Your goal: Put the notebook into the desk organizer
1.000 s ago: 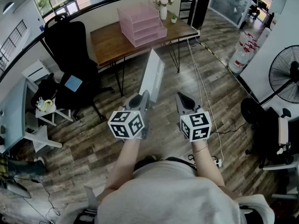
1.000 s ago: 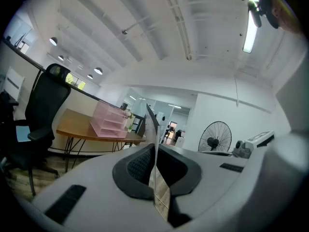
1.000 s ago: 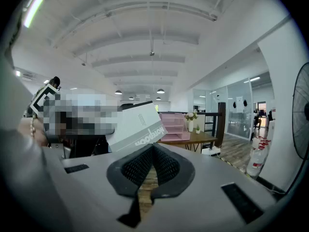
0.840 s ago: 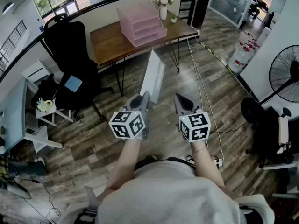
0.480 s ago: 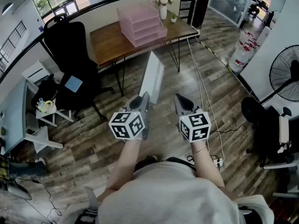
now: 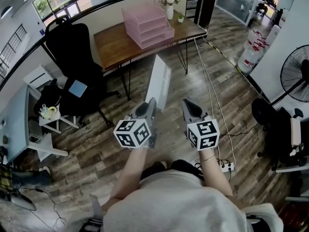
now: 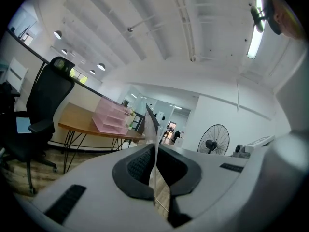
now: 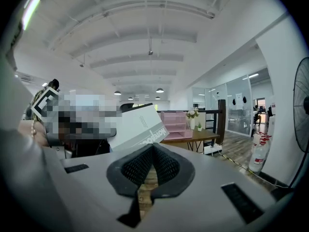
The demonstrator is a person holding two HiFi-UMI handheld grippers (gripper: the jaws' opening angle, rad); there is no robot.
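In the head view my left gripper [image 6: 150, 103] is shut on the lower end of a white notebook [image 6: 158, 81], which stands on edge and points toward the desk. The left gripper view shows the notebook's thin edge [image 7: 154, 129] pinched between the pads of that gripper [image 7: 155, 151]. A pink desk organizer [image 6: 147, 25] with stacked trays sits on the wooden desk [image 6: 113, 45] well ahead; it is also visible as the organizer [image 7: 112, 120] and the organizer [image 8: 175, 124]. My right gripper [image 6: 186, 103] is shut and empty, to the right of the notebook [image 8: 137, 128], its pads [image 8: 164, 166] meeting.
A black office chair [image 6: 77, 47] stands left of the desk. A vase of flowers [image 6: 169, 6] sits behind the organizer. Cables [image 6: 212, 95] run over the wood floor to a power strip [image 6: 226, 167]. A standing fan [image 6: 294, 76] is at the right, a small white table [image 6: 46, 117] at the left.
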